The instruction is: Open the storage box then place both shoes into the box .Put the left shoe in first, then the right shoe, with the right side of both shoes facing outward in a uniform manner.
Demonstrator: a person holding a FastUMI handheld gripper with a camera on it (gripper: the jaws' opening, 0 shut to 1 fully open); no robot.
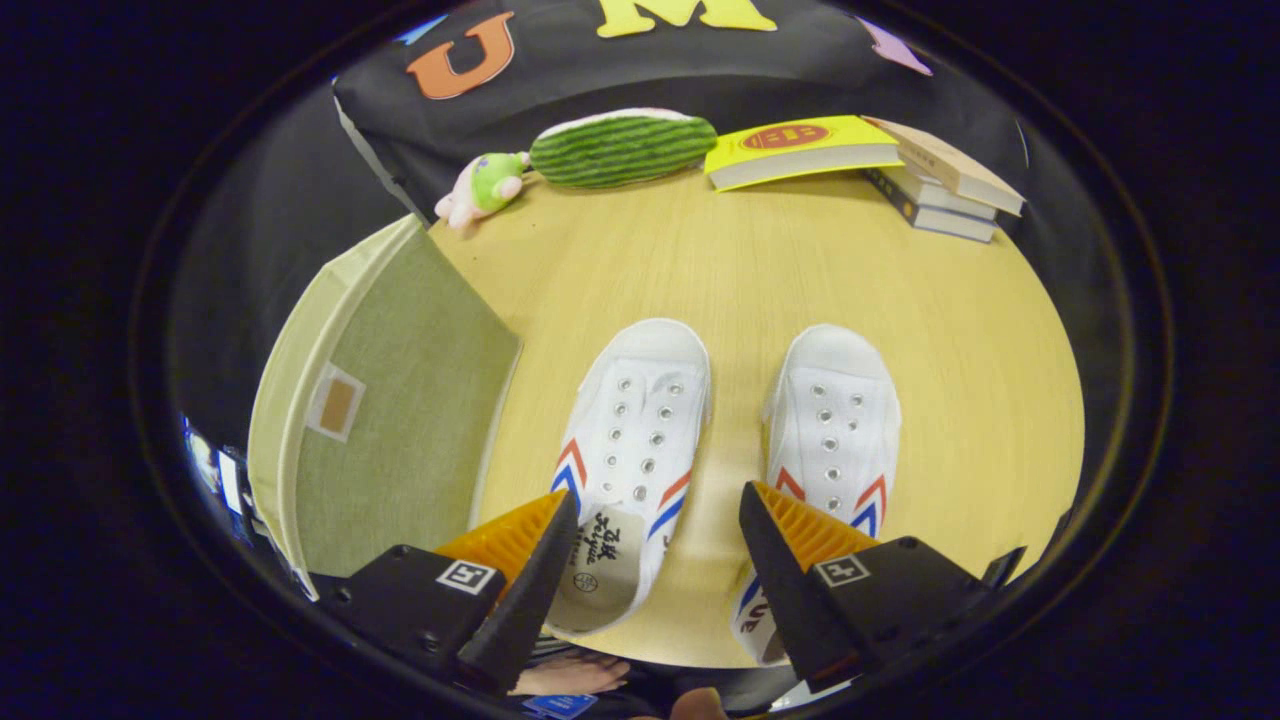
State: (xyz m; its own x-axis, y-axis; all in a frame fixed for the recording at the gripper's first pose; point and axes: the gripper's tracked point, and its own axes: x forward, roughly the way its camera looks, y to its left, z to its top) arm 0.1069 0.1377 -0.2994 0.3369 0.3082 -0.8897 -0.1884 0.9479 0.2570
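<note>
Tool [648,540] released, fingers spread wide, gripping nothing, hovering above the near edge of the table [760,260]. Left finger [510,560] overlapping the heel side of the left shoe [630,450]; right finger [800,560] covering the heel of the right shoe [835,420]. Contact with either shoe: cannot tell.

Both shoes white, no laces, red and blue stripes on the sides, lying side by side on the table, toes pointing away from the tool, a strip of bare wood between them. Left shoe's opening visible between the fingers.

Storage box [385,400] just left of the left shoe, at the table's left edge: greenish fabric, pale trim, a small brown tag on the panel facing up. Looks closed.

Beyond the shoes, along the far edge: small green and pink plush toy [483,187], striped green pillow [622,147] beside it, then a yellow book [800,150], then a stack of books [945,185] at far right.

A hand [570,675] just below the left finger, partly hidden.
</note>
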